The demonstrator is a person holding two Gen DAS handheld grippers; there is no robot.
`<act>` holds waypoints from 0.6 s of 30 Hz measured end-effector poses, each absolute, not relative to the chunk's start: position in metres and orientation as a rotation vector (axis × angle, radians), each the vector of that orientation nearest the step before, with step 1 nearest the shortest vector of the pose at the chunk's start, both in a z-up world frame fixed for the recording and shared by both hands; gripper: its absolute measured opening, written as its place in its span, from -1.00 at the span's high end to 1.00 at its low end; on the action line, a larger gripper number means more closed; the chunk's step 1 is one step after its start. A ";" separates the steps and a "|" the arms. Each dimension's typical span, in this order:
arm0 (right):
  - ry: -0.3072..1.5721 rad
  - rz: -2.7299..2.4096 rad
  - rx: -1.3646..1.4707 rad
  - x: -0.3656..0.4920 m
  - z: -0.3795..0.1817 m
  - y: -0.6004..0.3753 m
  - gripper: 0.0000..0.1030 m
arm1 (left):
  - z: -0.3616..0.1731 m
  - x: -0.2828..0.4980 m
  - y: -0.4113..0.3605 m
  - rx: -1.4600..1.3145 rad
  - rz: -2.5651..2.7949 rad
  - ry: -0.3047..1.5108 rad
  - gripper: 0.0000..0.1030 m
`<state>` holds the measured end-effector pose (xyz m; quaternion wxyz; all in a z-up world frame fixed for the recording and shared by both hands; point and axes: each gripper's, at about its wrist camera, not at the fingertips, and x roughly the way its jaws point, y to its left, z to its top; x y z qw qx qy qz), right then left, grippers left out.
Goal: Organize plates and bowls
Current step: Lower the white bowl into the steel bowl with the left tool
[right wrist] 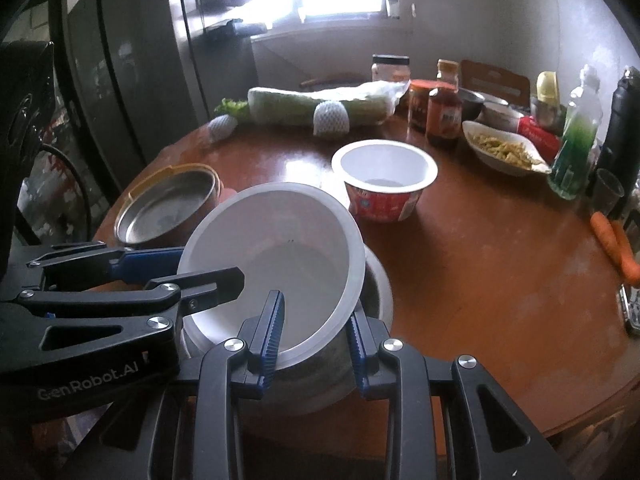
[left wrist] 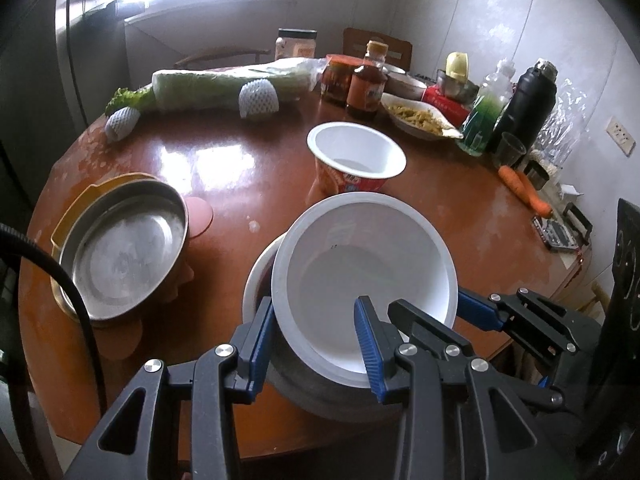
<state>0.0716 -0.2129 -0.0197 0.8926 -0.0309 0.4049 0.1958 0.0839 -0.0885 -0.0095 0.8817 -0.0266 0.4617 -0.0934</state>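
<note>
A white plastic bowl [left wrist: 362, 256] sits tilted inside a grey-white bowl [left wrist: 320, 394] near the table's front edge. My left gripper [left wrist: 316, 344] straddles the near rims of both bowls; one blue finger [left wrist: 370, 344] is inside the white bowl, the other outside the lower bowl. My right gripper [right wrist: 316, 340] does the same from the right side of the white bowl [right wrist: 276, 248]. Whether either grips is unclear. A red instant-noodle cup [left wrist: 356, 160] stands beyond. A steel plate [left wrist: 120, 248] lies in a yellow-rimmed dish at the left.
The round brown table [left wrist: 460, 216] carries cabbage [left wrist: 224, 86], sauce jars [left wrist: 366, 84], a dish of food [left wrist: 420, 118], a green bottle [left wrist: 482, 114], a black flask [left wrist: 528, 104] and carrots [left wrist: 524, 190] along its far and right sides.
</note>
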 end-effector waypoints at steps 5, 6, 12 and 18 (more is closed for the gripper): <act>0.863 0.412 -0.070 0.074 -0.027 -0.209 0.38 | -0.017 0.086 -0.087 -0.055 -0.183 0.978 0.22; 0.867 0.411 -0.070 0.074 -0.028 -0.209 0.38 | -0.017 0.086 -0.087 -0.055 -0.182 0.981 0.22; 0.880 0.404 -0.081 0.076 -0.033 -0.207 0.38 | -0.020 0.088 -0.087 -0.049 -0.179 0.987 0.22; 0.885 0.396 -0.076 0.079 -0.033 -0.209 0.32 | -0.020 0.088 -0.087 -0.048 -0.177 0.985 0.22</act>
